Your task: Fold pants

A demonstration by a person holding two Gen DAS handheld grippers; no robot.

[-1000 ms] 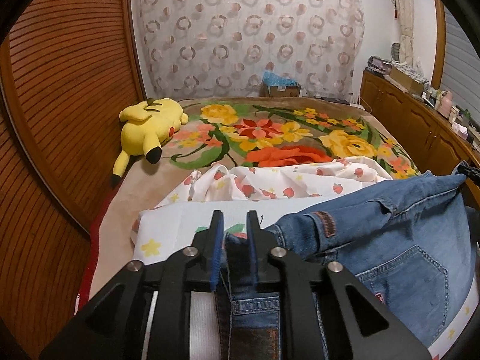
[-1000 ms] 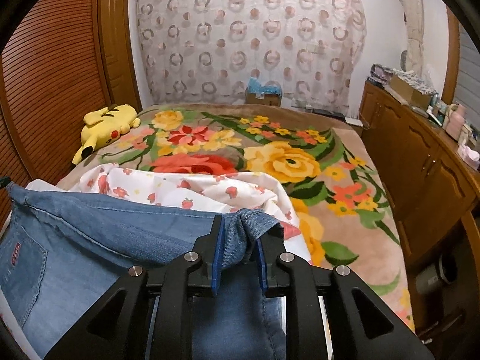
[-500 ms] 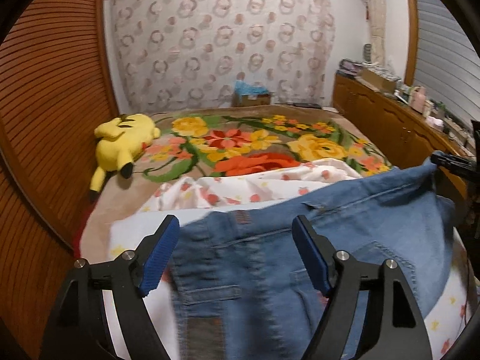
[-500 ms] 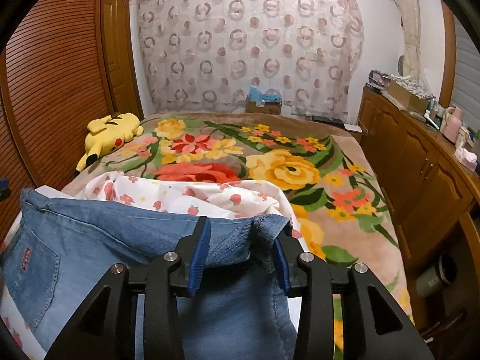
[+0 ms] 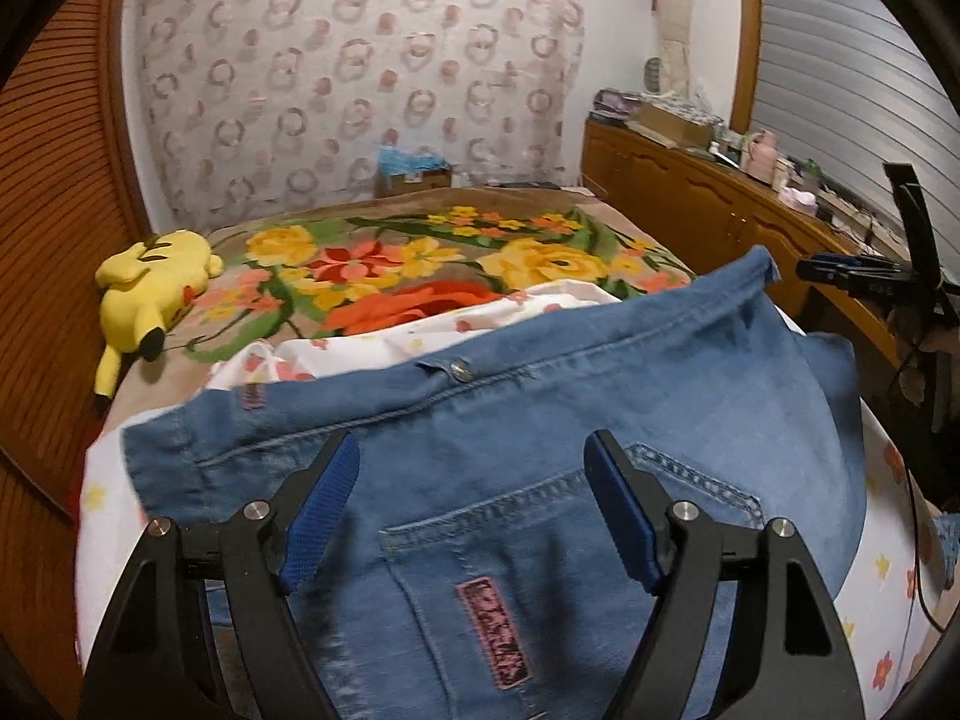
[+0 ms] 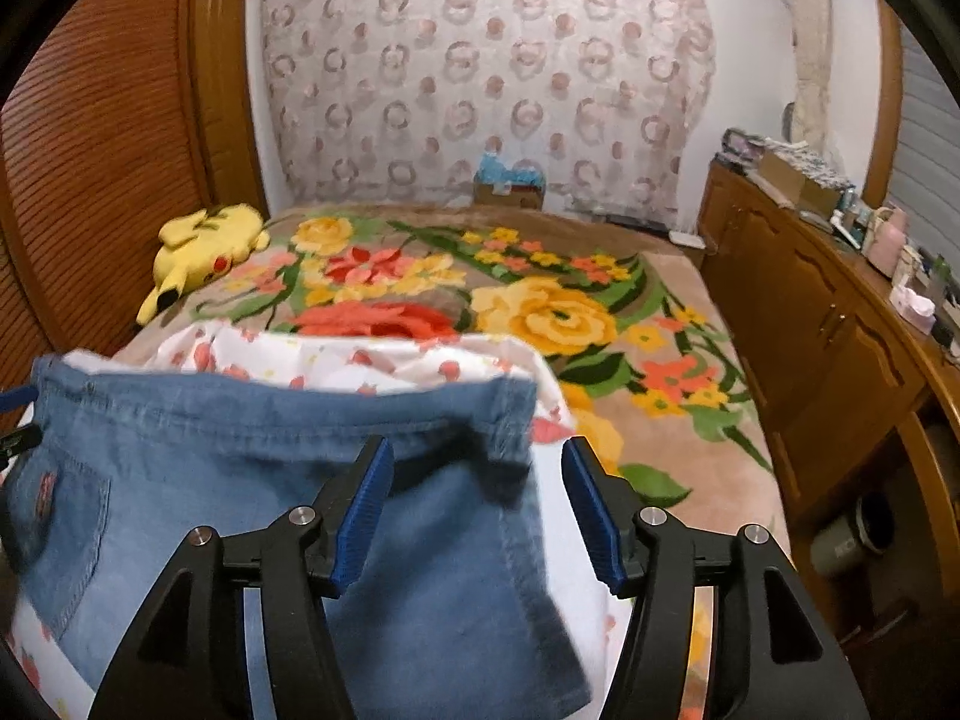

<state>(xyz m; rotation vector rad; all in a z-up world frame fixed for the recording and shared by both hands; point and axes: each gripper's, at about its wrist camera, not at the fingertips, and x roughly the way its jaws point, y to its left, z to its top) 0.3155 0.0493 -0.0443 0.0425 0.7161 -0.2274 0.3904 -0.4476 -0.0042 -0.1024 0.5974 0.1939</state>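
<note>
Floral bedding point(image 5: 420, 264) covers the bed in the left wrist view, with a patterned curtain point(image 5: 360, 78) behind it, a yellow plush point(image 5: 150, 294) by the slatted wall and a wooden cabinet point(image 5: 708, 204) along the right. On the near end, over a white printed sheet point(image 5: 384, 348), lie the jeans point(image 5: 540, 420), waistband away from the camera, a back pocket with a pink label toward it. The left gripper point(image 5: 474, 504) stands wide above the pocket, its jaws having just opened; denim lies below and between them, but the blue pads point(image 5: 318, 516) do not press on it. At the far right edge the right gripper point(image 5: 852, 273) shows as a dark shape near the waistband corner.

Same bed in the right wrist view: the bedding point(image 6: 540, 312), the curtain point(image 6: 480, 72), the plush point(image 6: 204, 246) and the cabinet point(image 6: 810, 324) all show. The jeans point(image 6: 252, 480) spread from the left edge to the middle on the sheet point(image 6: 372, 354). The right gripper point(image 6: 477, 504) has just been opening and is about half spread; the waistband corner sits between the jaws, free of the pads point(image 6: 363, 510).
</note>
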